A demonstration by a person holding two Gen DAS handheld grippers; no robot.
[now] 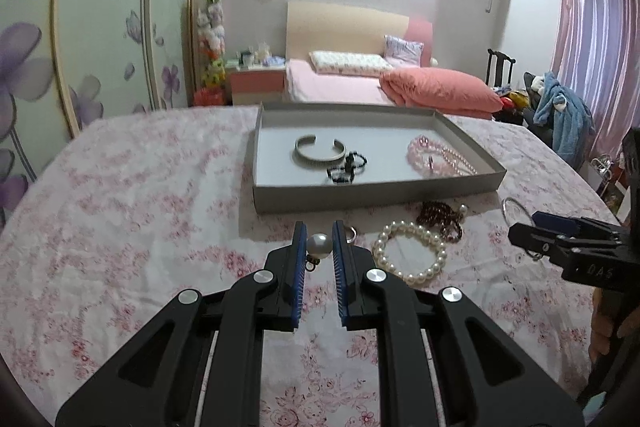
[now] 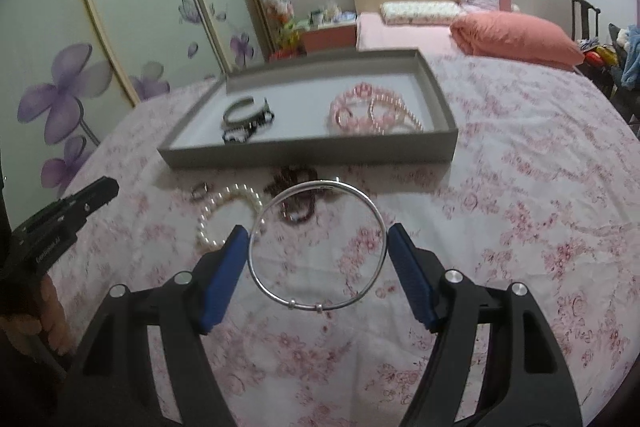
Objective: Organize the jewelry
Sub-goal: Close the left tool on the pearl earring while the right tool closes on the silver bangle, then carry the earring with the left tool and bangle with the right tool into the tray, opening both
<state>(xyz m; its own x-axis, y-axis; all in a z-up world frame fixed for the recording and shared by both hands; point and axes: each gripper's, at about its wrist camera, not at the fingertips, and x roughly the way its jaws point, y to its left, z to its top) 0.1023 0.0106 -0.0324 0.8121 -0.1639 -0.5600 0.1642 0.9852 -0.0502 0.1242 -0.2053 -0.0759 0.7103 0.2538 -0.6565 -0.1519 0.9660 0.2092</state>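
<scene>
Little writing can be read: the black body of the right gripper (image 1: pixel 520 231) shows letters like "DAS" in the left wrist view, and a small white label on the left gripper (image 2: pixel 108 189) is too blurred to read in the right wrist view.

A white cloth printed with pink flowers (image 1: pixel 120 227) covers the work surface in a bedroom. Beyond the shallow grey cardboard tray (image 1: pixel 376 193) stand a bed with a pink sheet and a salmon quilt (image 1: pixel 436 91), glossy wardrobe doors with purple flower decals (image 1: pixel 100 67) and a shiny pink curtain (image 1: pixel 596 27).

Inside the tray lie an open ribbed silver cuff (image 1: pixel 320 151), a black beaded piece (image 1: pixel 346 169) touching it, and pink bead strands (image 1: pixel 436 155) toward the tray's right end.

In front of the tray, on the cloth, rest a white pearl bracelet (image 1: pixel 410 255), a dark red beaded bracelet (image 1: pixel 440 221) just beside it, and a small metal ring (image 1: pixel 351 234).

The left gripper (image 1: pixel 319 241), its blue ribbed pads narrow, pinches a round white pearl earring with a small metal fitting (image 1: pixel 319 245) in front of the tray. The right gripper (image 2: pixel 318 245) stands wide, its blue pads pressing both sides of a thin smooth silver bangle (image 2: pixel 318 243) held above the cloth, near the tray's front wall.
</scene>
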